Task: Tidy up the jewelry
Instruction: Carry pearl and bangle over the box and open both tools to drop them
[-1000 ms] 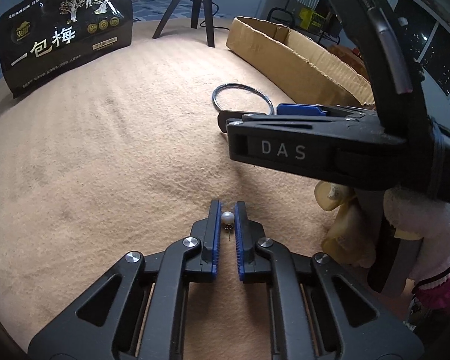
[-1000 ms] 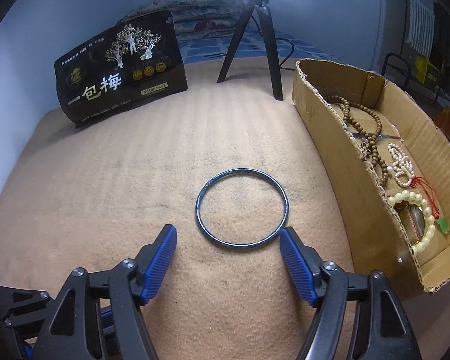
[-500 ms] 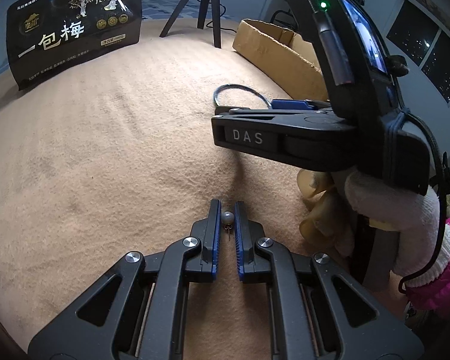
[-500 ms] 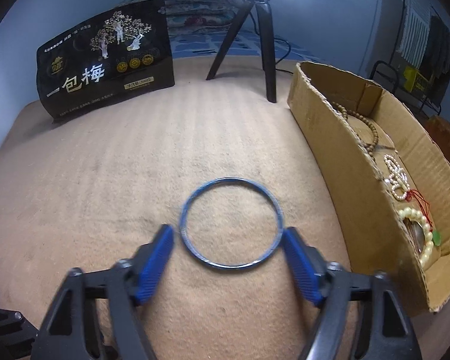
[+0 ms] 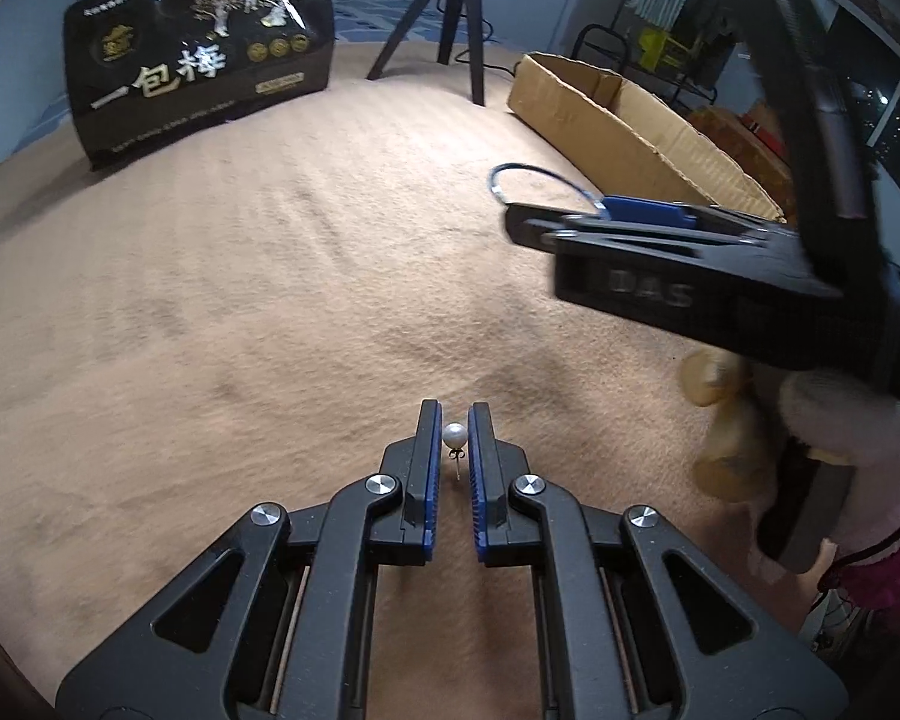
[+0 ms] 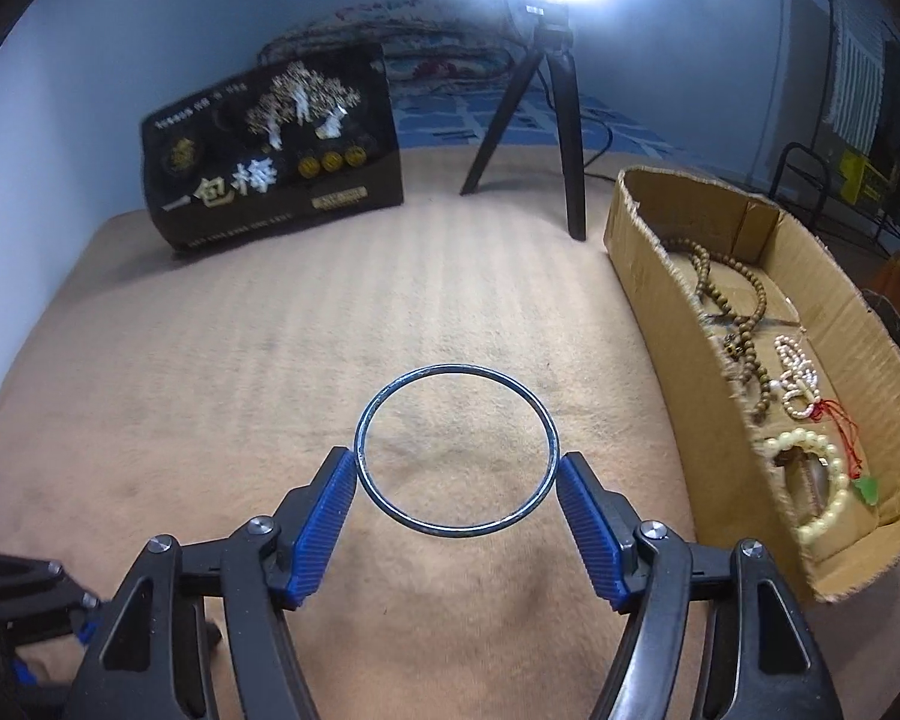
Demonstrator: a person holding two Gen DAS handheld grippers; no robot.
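I see a tan blanket [image 6: 222, 372] spread wide, with most of its middle and left side open for moving. At its far edge a black bag [image 6: 270, 156] stands upright, and a tripod [image 6: 546, 120] stands just to its right. Along the right edge lies a long cardboard box [image 6: 648, 276], its near wall standing beside the blanket; inside it lie a brown bead strand [image 6: 744, 312], a small white bead piece [image 6: 798, 372] and a cream bead bracelet [image 6: 828, 498].

My right tool [image 6: 456, 510] is closed across a thin dark bangle [image 6: 450, 369]. Both blue pads [image 6: 324, 522] touch the ring's opposite sides, and the ring stands out ahead of the tips, just left of the box's near wall. In the left view the same tool [image 5: 642, 213] appears side-on, blurred, held by a gloved hand [image 5: 852, 456] near the right edge, with the bangle [image 5: 510, 171] poking out in front of it.

My left tool [image 5: 452, 420] is pinched on a pearl stud [image 5: 453, 435], the pearl between the tips and the post pointing down. It sits well apart from the box, with bare blanket ahead and to the left.
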